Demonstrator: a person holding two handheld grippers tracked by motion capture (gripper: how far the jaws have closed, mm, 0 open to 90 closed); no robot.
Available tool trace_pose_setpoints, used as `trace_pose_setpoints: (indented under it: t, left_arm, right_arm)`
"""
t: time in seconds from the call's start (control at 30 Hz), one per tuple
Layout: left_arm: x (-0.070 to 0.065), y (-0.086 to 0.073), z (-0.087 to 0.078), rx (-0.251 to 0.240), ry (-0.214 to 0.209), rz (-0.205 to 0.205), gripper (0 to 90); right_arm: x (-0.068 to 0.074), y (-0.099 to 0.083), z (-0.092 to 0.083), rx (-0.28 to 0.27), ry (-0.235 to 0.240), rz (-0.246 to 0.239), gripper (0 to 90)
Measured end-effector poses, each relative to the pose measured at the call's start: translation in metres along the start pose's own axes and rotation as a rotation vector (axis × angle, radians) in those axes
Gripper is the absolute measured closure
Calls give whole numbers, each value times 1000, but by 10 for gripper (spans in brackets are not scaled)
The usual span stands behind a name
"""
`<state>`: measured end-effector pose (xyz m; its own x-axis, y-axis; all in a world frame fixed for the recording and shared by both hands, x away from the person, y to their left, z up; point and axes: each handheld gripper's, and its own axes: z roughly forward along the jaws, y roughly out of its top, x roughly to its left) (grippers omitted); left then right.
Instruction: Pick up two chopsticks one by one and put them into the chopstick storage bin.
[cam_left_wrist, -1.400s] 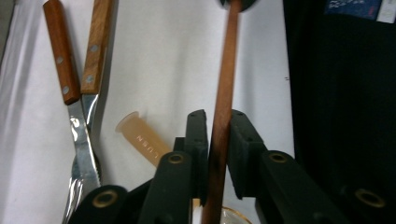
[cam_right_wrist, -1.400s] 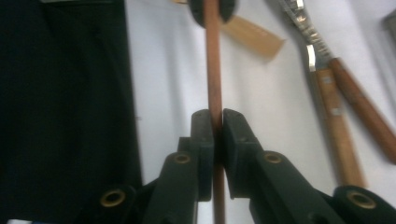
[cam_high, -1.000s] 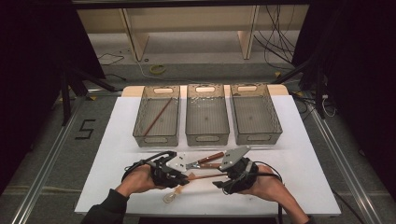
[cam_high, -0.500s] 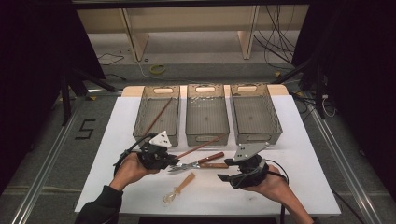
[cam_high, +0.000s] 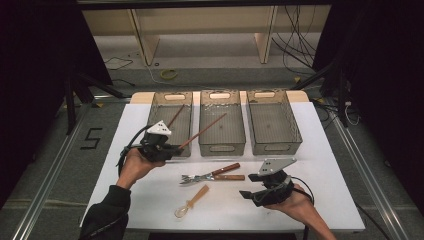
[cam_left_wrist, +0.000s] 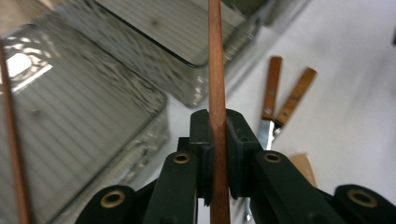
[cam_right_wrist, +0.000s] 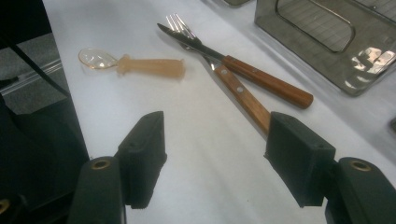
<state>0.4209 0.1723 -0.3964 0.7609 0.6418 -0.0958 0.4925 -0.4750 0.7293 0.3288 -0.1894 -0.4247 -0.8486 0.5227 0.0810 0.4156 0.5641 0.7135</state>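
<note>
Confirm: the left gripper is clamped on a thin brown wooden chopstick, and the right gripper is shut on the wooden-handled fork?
Not quite. The right gripper stands open with nothing between its pads, as the right gripper view shows; its jaws have just been opening. The wooden-handled fork lies on the white table. The left gripper is clamped on the thin brown wooden chopstick.

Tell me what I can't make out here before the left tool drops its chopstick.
- Chopstick: both ends cut off by the top and bottom edges of the left gripper view.
- Chopstick's gripped end, high view: hidden inside the left tool.
- Fork: the knife lies across its neck in the right gripper view.
- Spoon bowl: too small and clear in the high view to tell its contents.
</note>
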Motion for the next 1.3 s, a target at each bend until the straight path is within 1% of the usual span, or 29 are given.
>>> trace_pose_setpoints:
  t: [0.17, 0.2, 0.27, 0.33, 0.43, 0.57, 0.63, 0.77, 0.9, 0.97, 1.03, 1.23, 1.3]
  left_arm:
    - [21, 6, -2, -24, 48, -53, 824]
    - [25, 6, -3, -33, 59, -56, 824]
    - [32, 7, -3, -36, 81, -69, 824]
    - [39, 7, -3, -43, 86, -88, 824]
    - [48, 6, -4, -40, 112, -94, 824]
    - [60, 6, -4, -50, 131, -123, 824]
    - [66, 5, -2, -46, 146, -135, 824]
    - [77, 3, 2, -45, 158, -182, 824]
    - [86, 2, 7, -40, 169, -205, 824]
    - [89, 2, 10, -32, 171, -212, 824]
    - [91, 3, 13, -35, 172, -226, 823]
    - [98, 2, 22, 2, 193, -259, 823]
    - [100, 0, 24, 4, 197, -273, 823]
  right_arm:
    - [1, -1, 0, -2, 3, 0, 383]
    - [1, -2, 1, 1, 3, -2, 383]
    - [0, -2, 1, 6, 5, 3, 383]
    - [0, -3, 2, 11, 6, 4, 382]
    - [0, -4, 2, 10, 7, 6, 382]
    - [0, -5, 2, 10, 4, 12, 378]
    - [0, -5, 2, 10, 6, 15, 372]
    - [-1, -6, 2, 9, 15, 33, 360]
    - [-1, -6, 3, 5, 16, 44, 353]
    - [-1, -6, 2, 3, 18, 45, 348]
    - [-1, -6, 2, 1, 21, 45, 346]
    - [-2, -6, 2, 0, 21, 46, 345]
    - [-2, -6, 2, 0, 21, 46, 346]
